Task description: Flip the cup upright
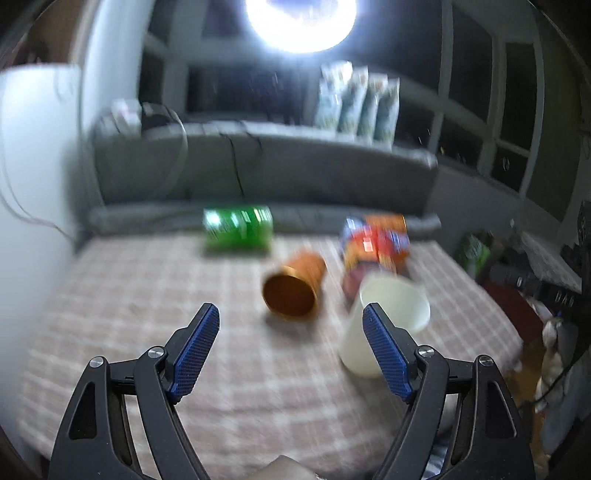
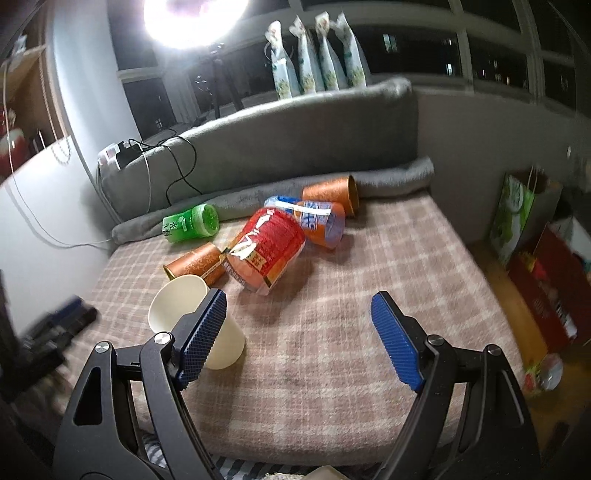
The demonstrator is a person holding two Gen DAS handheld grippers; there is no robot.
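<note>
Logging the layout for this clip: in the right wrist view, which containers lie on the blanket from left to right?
White cup → green cup → red cup → blue and orange cup → far orange cup. Another orange cup overlaps the white one, so it is omitted.

Your right gripper (image 2: 298, 332) sits low in the frame with its jaws spread wide, nothing between them. Just behind the left blue pad (image 2: 201, 334) there's a cream paper cup (image 2: 184, 308) standing mouth up on the checked blanket (image 2: 332, 295). Above it, center-left, you've got a pile lying on their sides: a small orange cup (image 2: 195, 264), a big red noodle tub (image 2: 267, 249) touching it, a blue-and-orange cup (image 2: 314, 219) behind that, and another orange cup (image 2: 332, 194) up against the grey rolled cushion (image 2: 388, 181). A green cup (image 2: 190, 223) lies off to the left. Four snack pouches (image 2: 317, 61) line the windowsill at the top, beside the glaring lamp (image 2: 195, 18) at upper left.
</note>
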